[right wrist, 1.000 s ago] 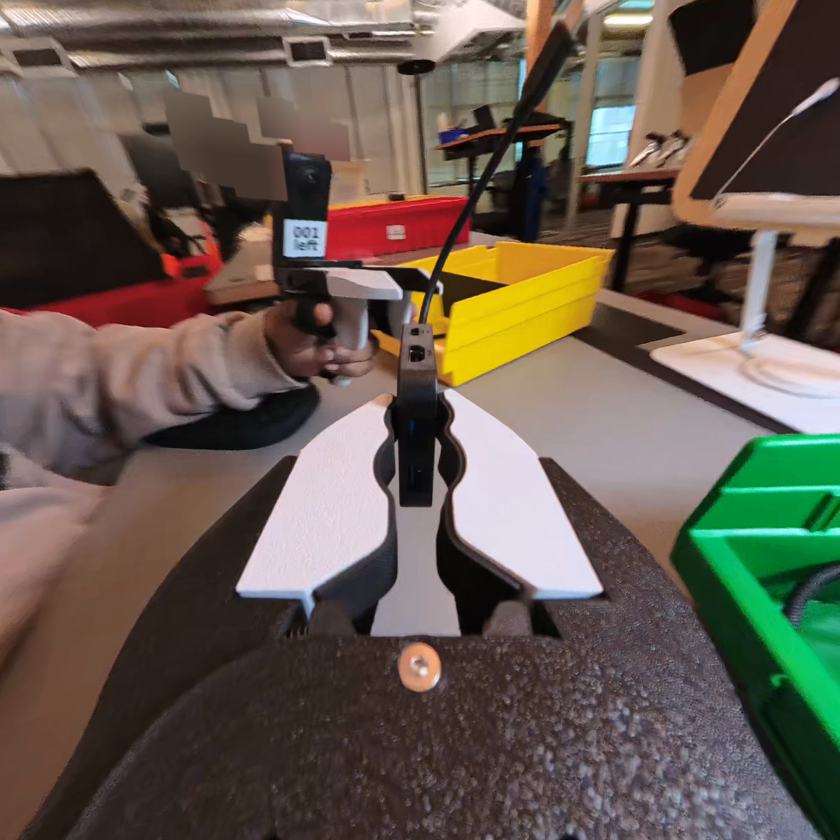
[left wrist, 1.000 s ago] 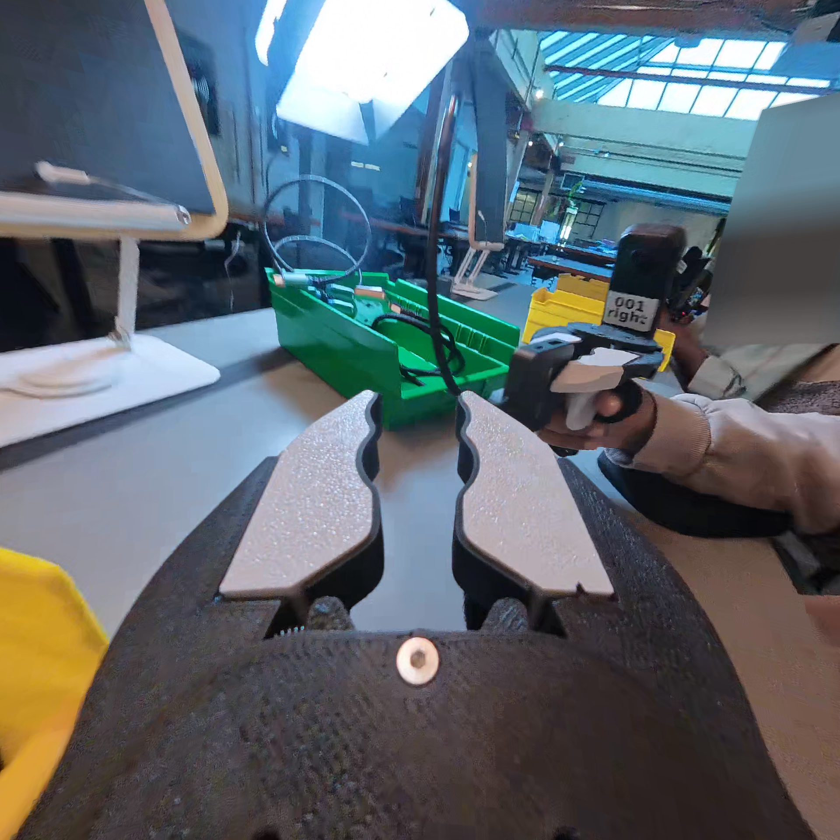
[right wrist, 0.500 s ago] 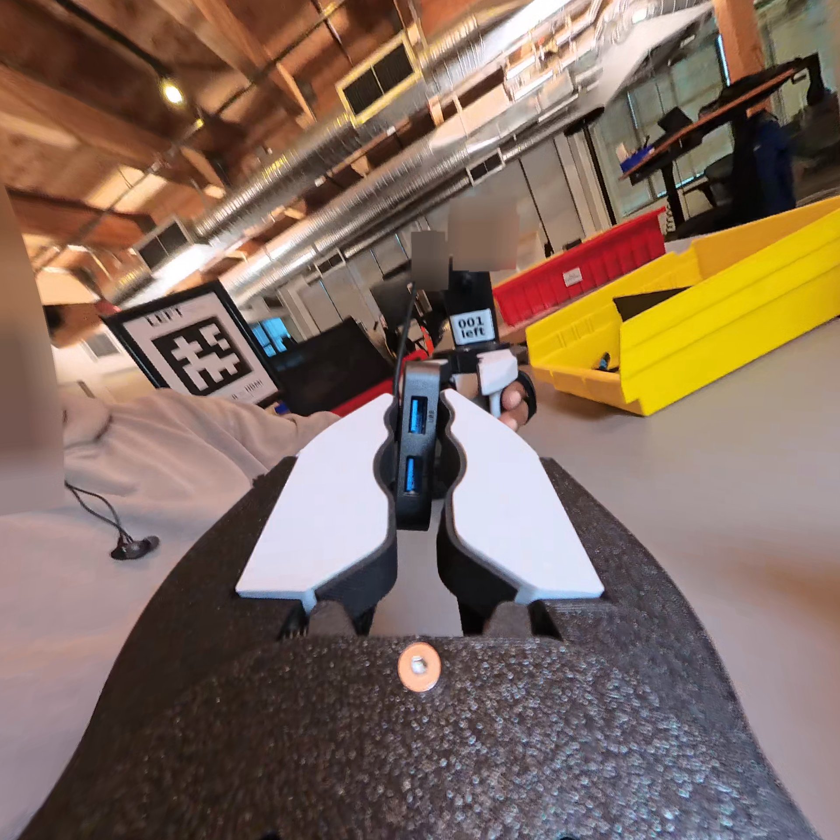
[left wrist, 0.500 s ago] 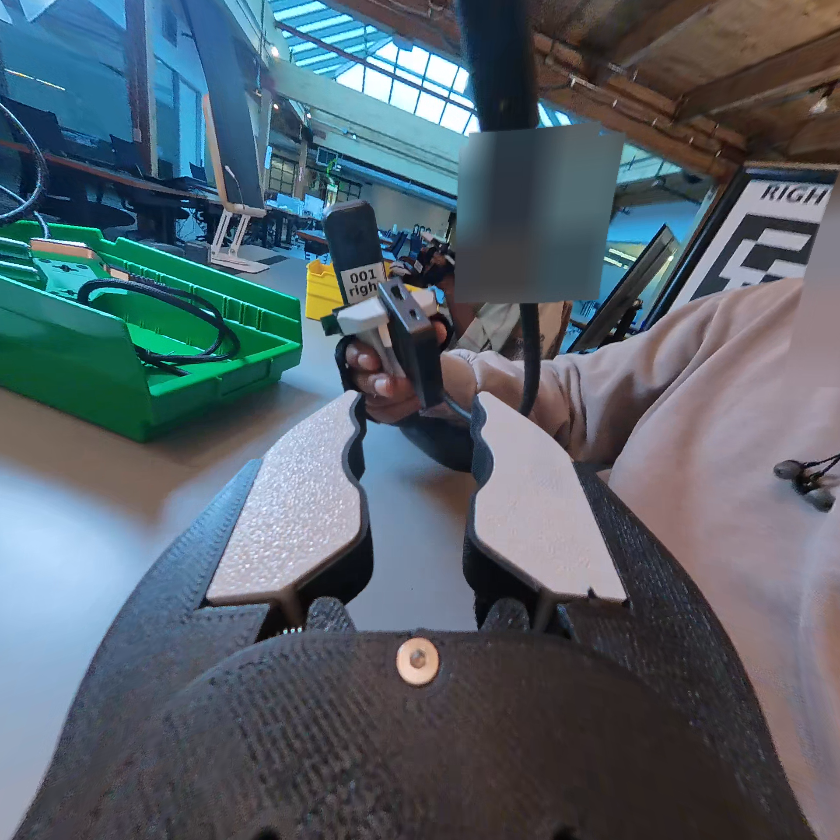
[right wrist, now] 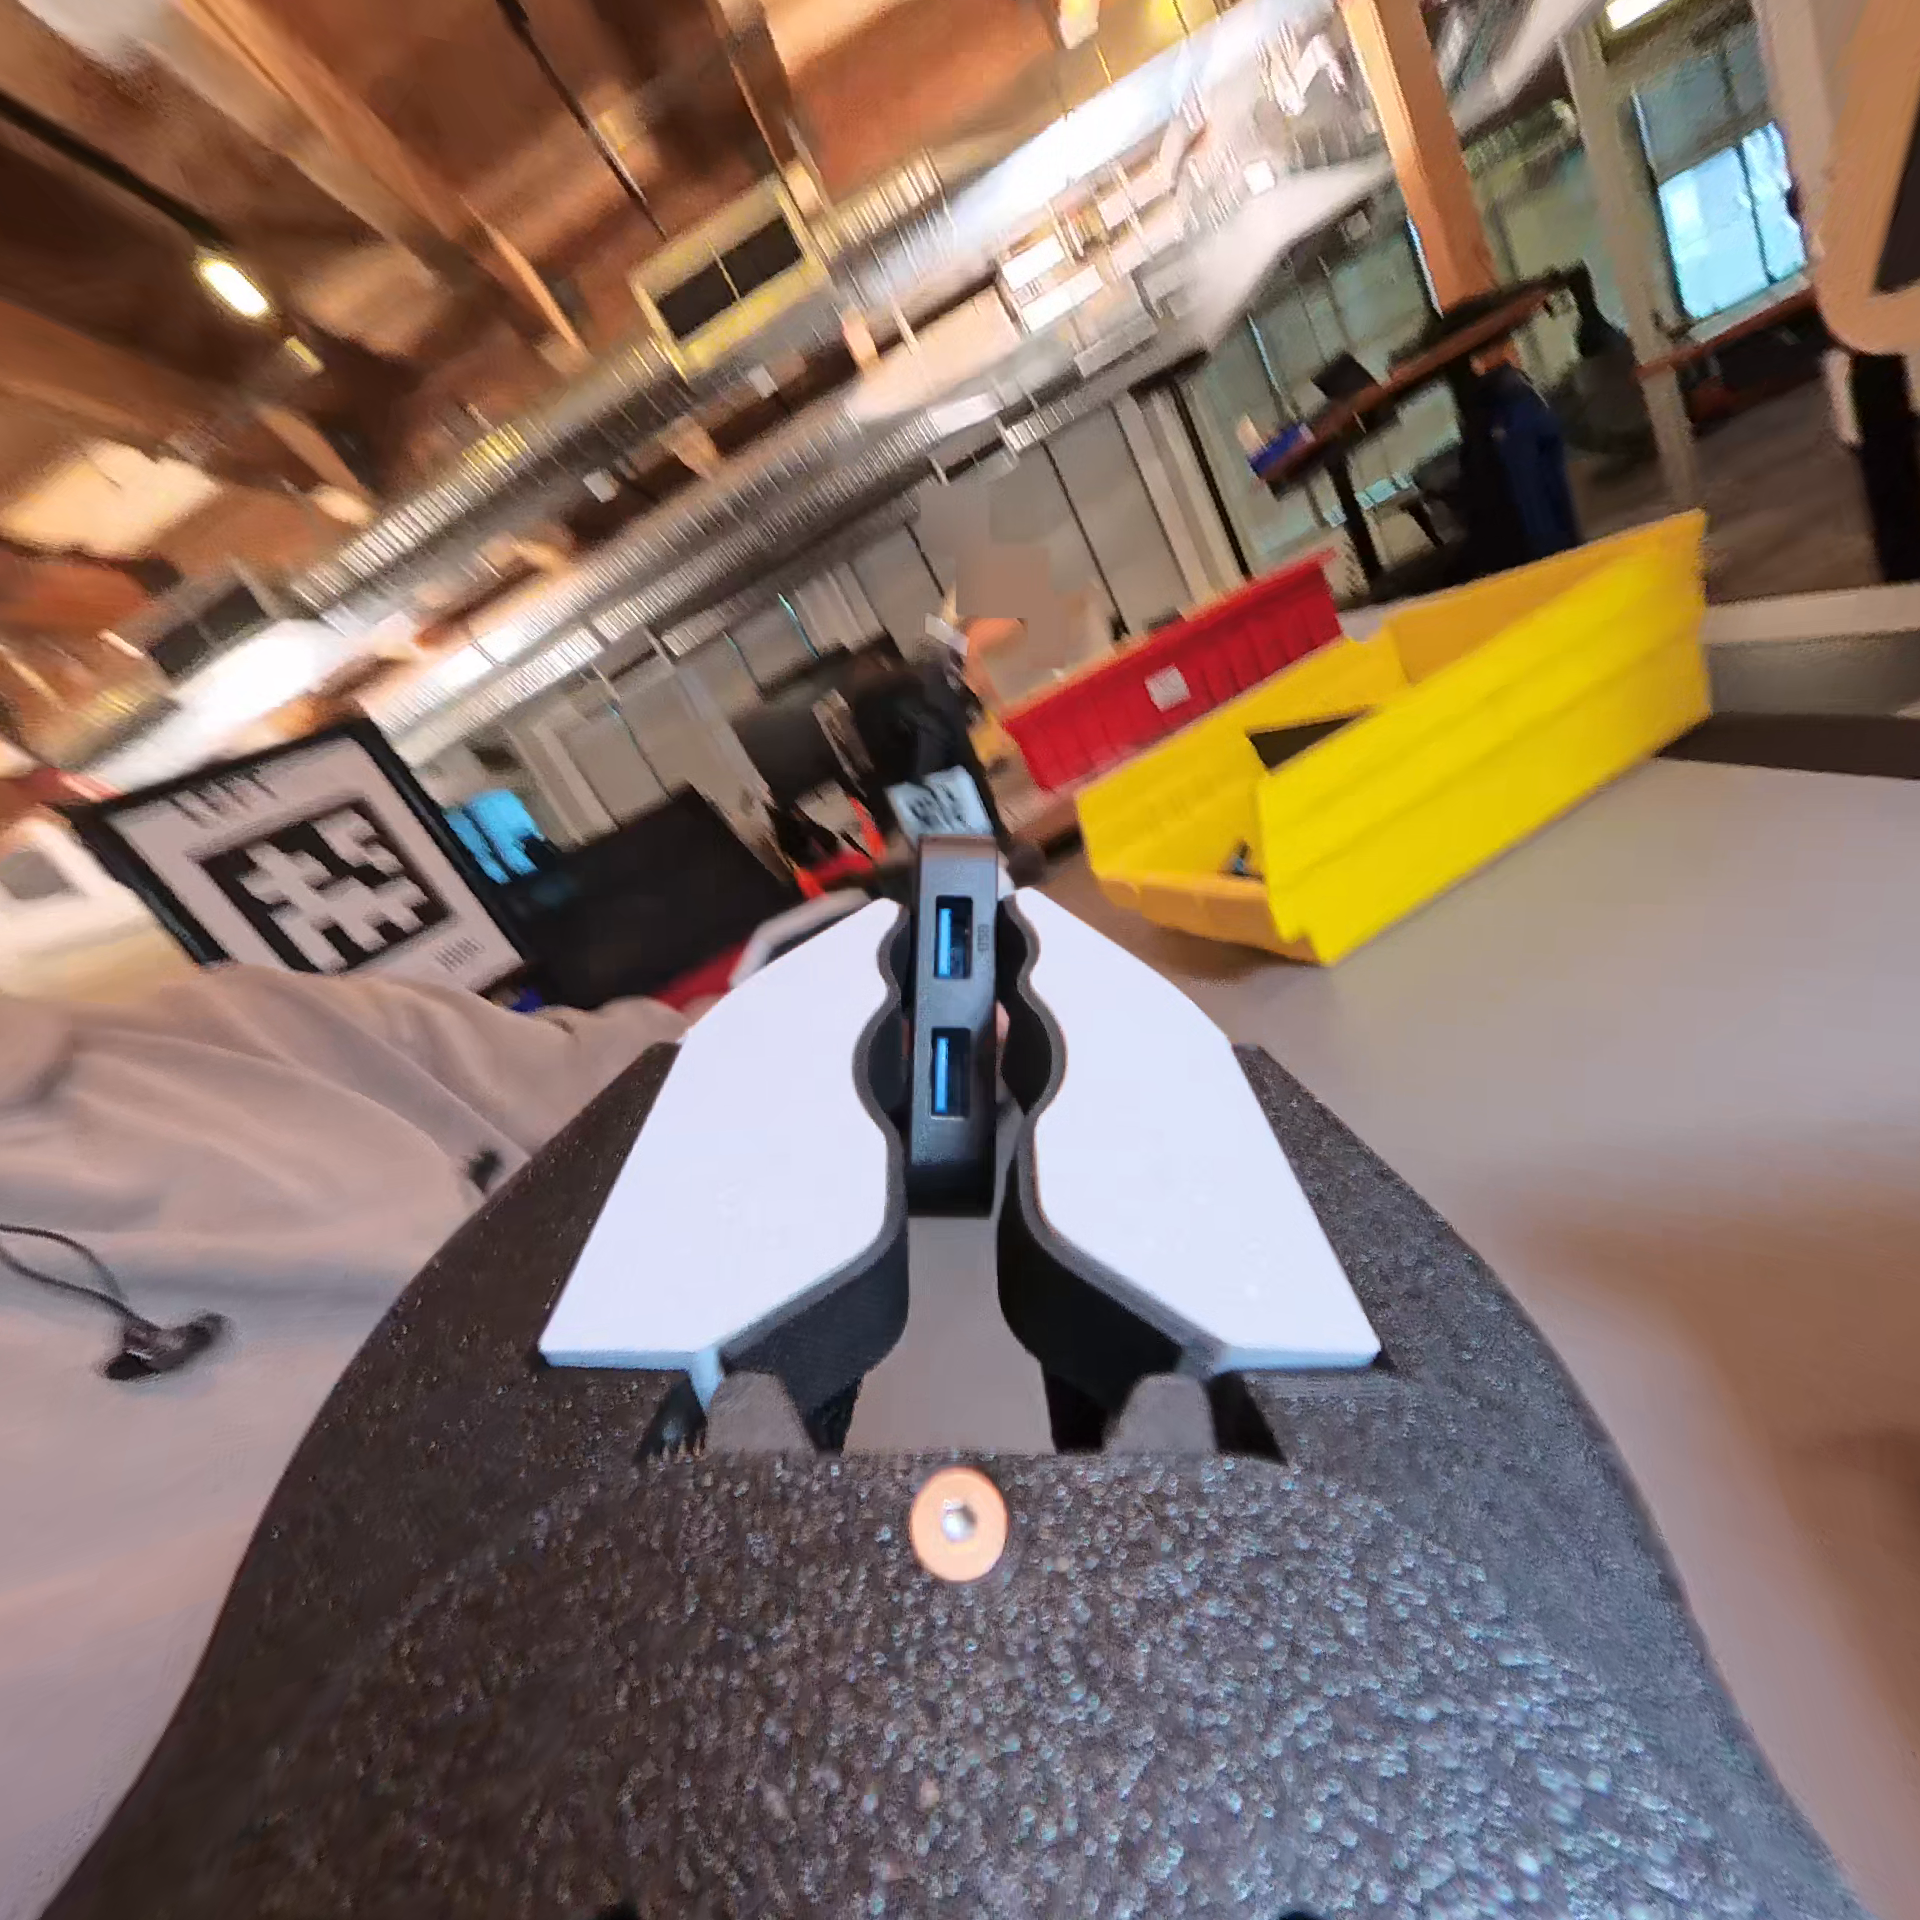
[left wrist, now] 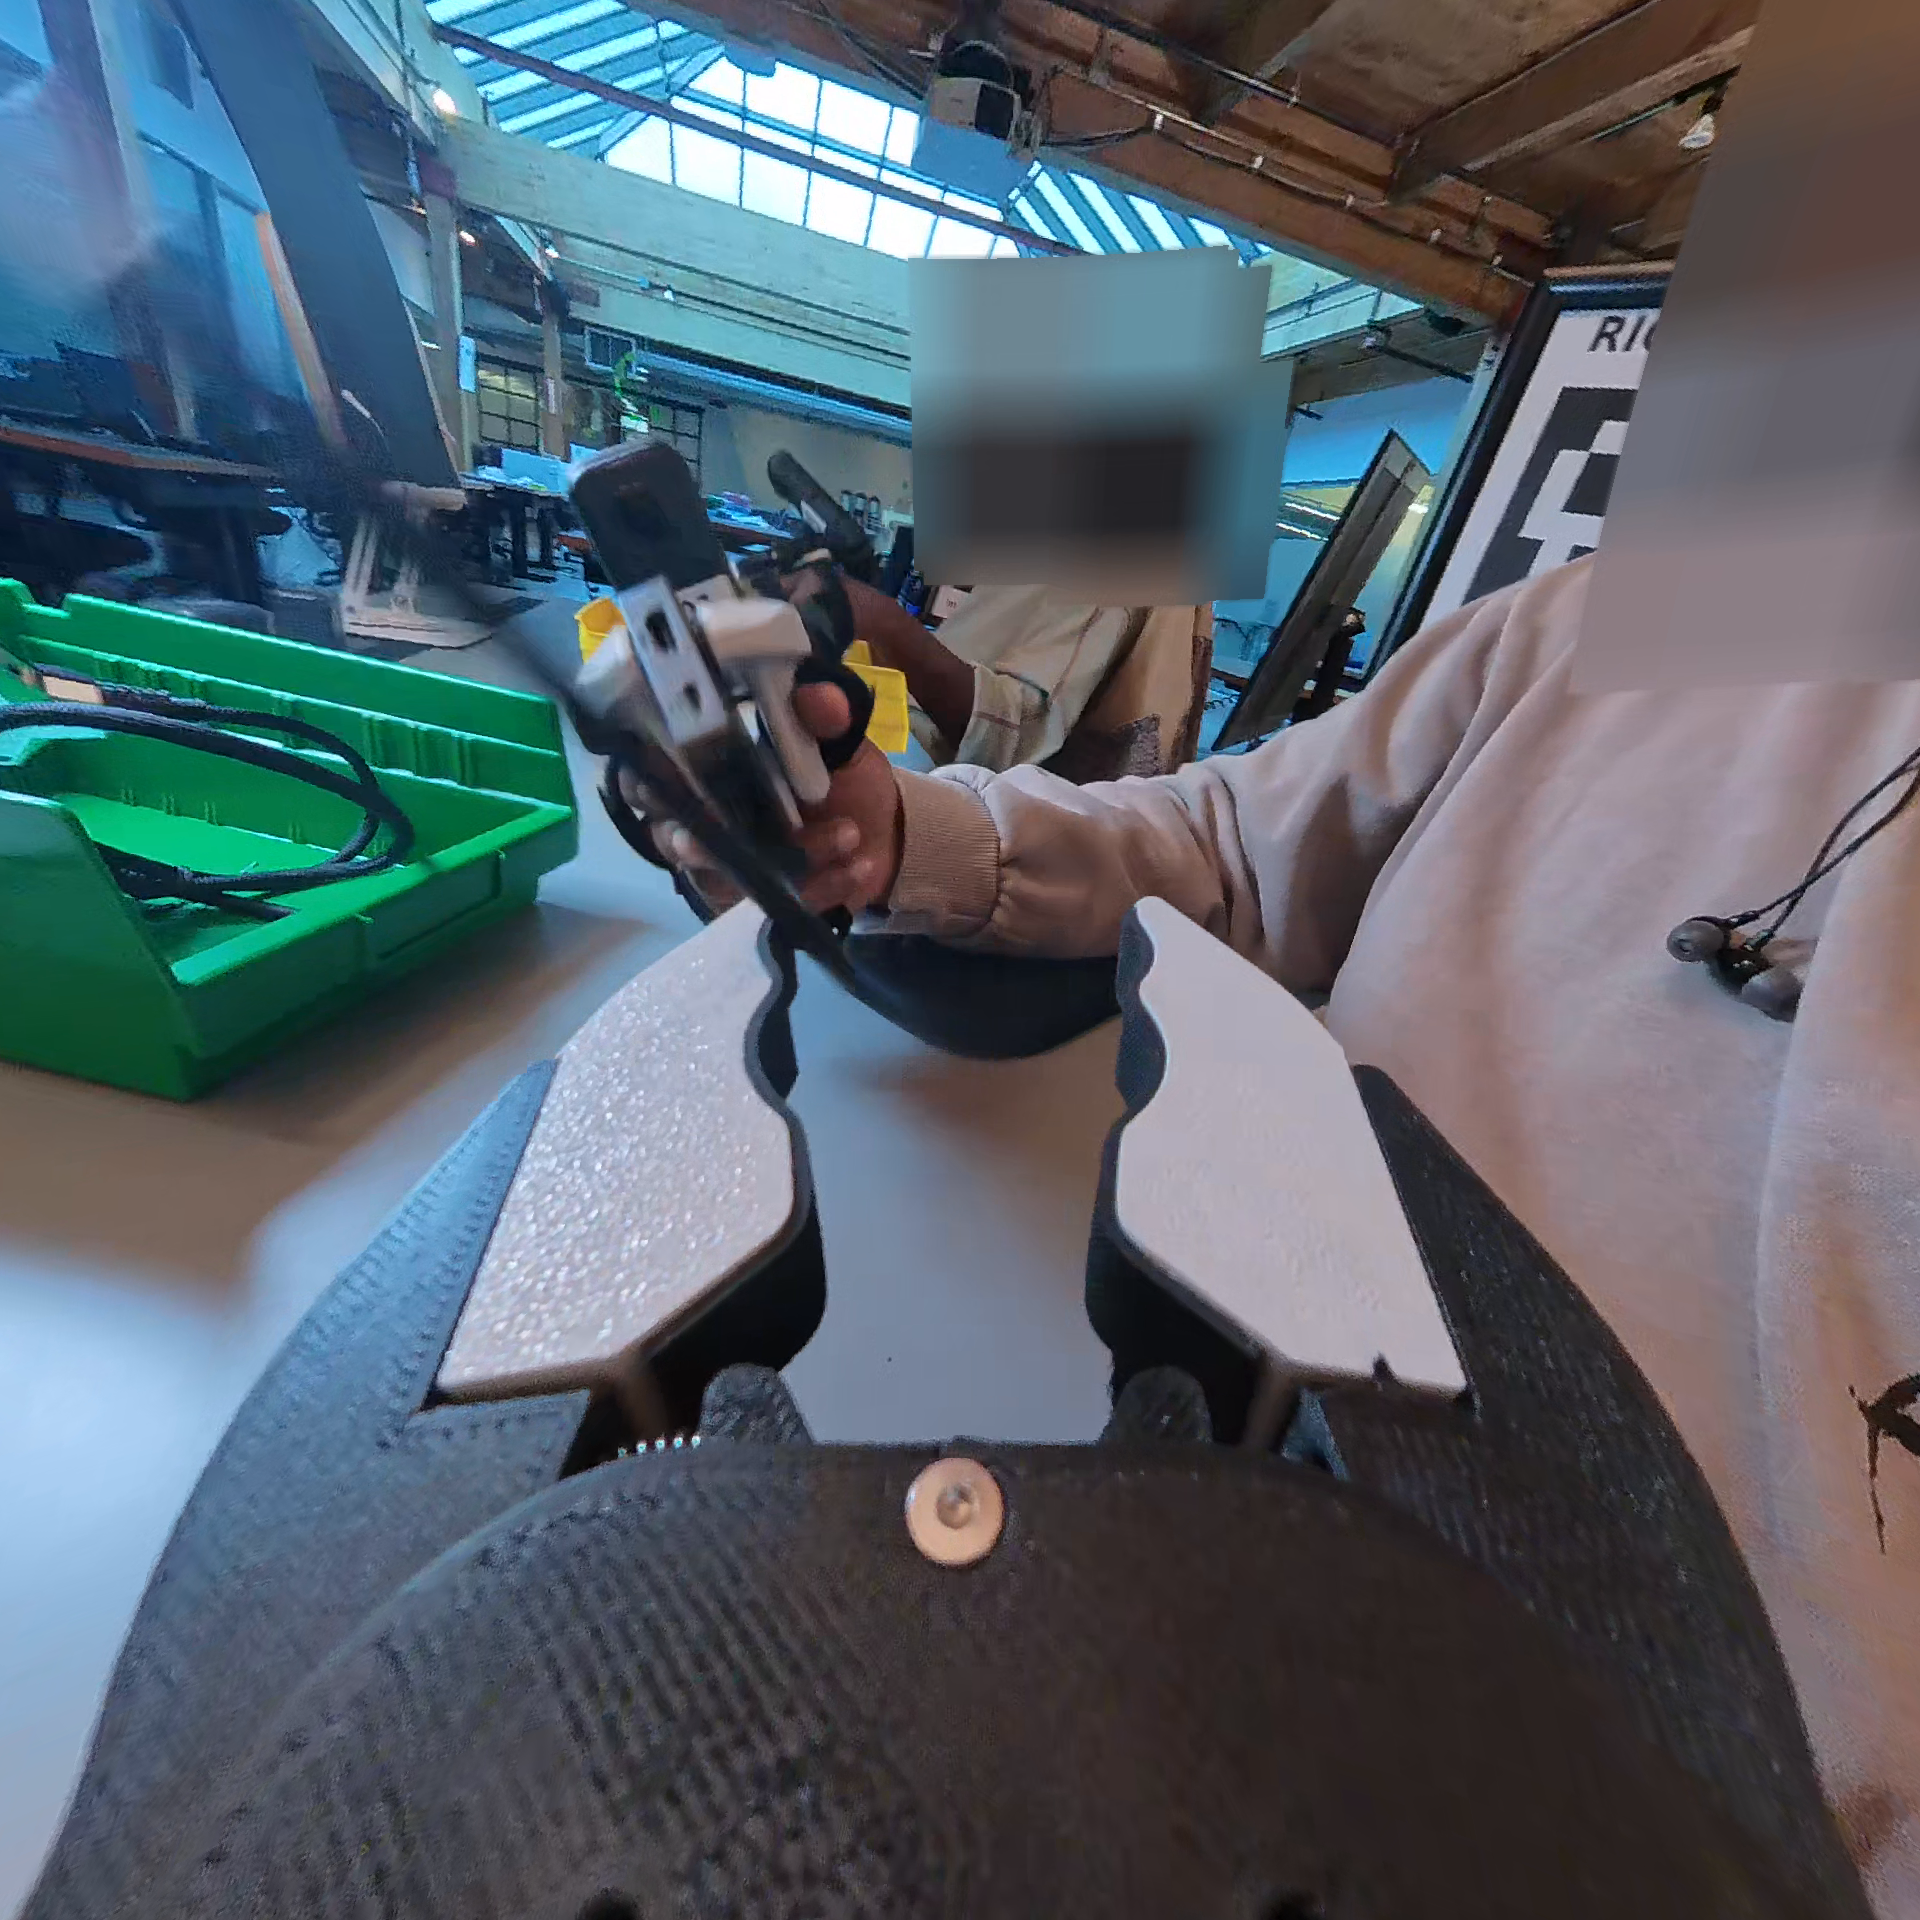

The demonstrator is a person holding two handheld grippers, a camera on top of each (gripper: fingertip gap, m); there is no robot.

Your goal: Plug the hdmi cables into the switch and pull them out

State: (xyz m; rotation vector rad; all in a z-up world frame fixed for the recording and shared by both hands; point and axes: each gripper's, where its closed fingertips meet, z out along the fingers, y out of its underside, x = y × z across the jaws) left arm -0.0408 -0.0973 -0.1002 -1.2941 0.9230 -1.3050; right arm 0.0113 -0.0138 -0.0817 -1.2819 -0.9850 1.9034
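A big room with wooden roof beams (left wrist: 1351, 125) and bright glass roof windows (left wrist: 790, 114) high up. Shiny pipes (right wrist: 935, 270) under the brown ceiling. Far-off desks (right wrist: 1475, 384) by tall windows (right wrist: 1725, 218). A gray tabletop (right wrist: 1558, 1039) down low, all around.

The left gripper (left wrist: 951, 971) hung with fingers spread wide and bare; the right gripper (right wrist: 951, 935) stayed clamped, fingers nearly together.
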